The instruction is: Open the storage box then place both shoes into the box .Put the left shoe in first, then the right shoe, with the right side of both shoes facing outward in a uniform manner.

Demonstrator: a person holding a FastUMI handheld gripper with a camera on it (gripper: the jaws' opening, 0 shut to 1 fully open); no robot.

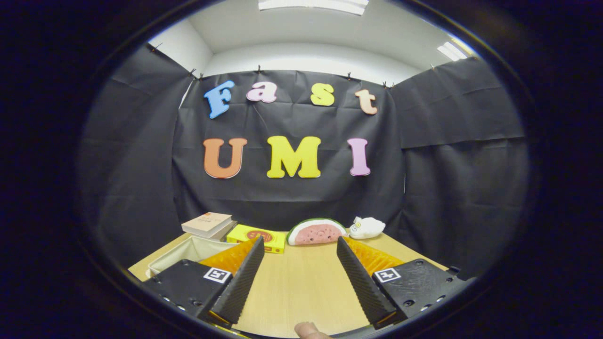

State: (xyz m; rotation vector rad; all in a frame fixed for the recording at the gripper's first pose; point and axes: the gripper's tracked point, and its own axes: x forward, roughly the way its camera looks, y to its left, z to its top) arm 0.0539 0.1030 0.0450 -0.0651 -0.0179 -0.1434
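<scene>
My gripper (300, 247) is held above the wooden table (297, 282), fingers spread wide apart with only bare tabletop between them. An open cream fabric storage box (188, 256) sits just beyond and beside the left finger (242, 278), partly hidden behind it. Its inside is mostly out of sight. The right finger (360, 278) stands over bare table.
At the table's far edge lie a stack of books (209, 224), a yellow flat box (256, 238), a watermelon-slice toy (316, 231) and a small white plush (366, 227). A fingertip of a person's hand (308, 331) shows below, between the fingers. Black cloth walls close in all around.
</scene>
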